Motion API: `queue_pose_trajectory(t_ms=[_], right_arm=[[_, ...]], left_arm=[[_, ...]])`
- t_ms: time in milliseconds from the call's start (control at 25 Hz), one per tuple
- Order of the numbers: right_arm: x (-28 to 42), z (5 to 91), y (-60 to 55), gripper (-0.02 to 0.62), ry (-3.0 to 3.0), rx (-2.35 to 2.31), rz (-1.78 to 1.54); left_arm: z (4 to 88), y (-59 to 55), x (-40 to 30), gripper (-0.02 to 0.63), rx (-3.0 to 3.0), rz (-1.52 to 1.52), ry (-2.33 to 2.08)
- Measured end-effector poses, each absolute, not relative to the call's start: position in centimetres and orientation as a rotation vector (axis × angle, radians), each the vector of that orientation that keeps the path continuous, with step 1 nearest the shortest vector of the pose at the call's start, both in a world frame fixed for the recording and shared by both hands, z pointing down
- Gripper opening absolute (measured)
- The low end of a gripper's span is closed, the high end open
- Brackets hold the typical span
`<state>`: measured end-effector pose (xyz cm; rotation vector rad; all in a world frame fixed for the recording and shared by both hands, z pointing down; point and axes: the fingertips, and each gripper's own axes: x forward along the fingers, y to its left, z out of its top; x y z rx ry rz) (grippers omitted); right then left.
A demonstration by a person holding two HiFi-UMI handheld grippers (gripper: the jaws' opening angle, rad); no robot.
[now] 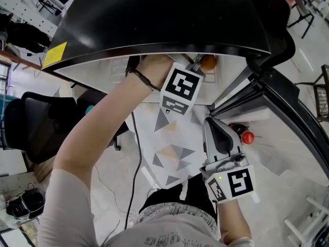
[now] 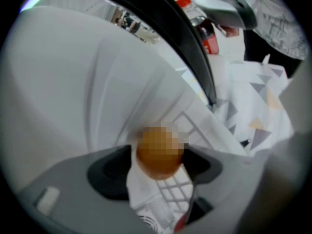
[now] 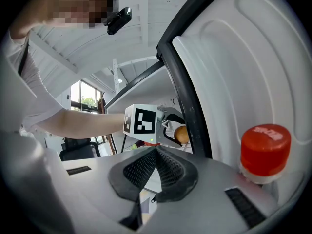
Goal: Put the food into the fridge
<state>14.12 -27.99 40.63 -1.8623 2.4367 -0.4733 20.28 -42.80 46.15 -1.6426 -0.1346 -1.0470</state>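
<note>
Now | left tongs (image 2: 160,165) are hanging released around the orange (image 2: 159,152) | orange is sitting on the wire shelf (image 2: 170,189) inside the fridge (image 1: 154,19) | right tongs (image 3: 156,150) are pressing clenched, empty, near a red-capped bottle (image 3: 264,152)

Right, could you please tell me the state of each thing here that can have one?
Fridge door: open.
Left tool: open, its jaws around the round orange food.
Right tool: shut, empty.
Bottle: red cap on, standing in the door.
</note>
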Motion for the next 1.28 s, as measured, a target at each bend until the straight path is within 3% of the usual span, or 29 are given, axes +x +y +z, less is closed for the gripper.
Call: queue_pose_trajectory(t_ms=[720, 1280], right_arm=[[12.8, 38.5, -26.8, 0.003, 2.463, -1.835, -0.425], [11.5, 34.8, -24.0, 0.003, 2.483, -1.851, -0.323]], left_arm=[[42.5, -40.6, 17.2, 0.338, -1.95, -0.997, 0.023], [37.8, -34.3, 13.8, 0.124, -2.132, -0.803, 0.224]])
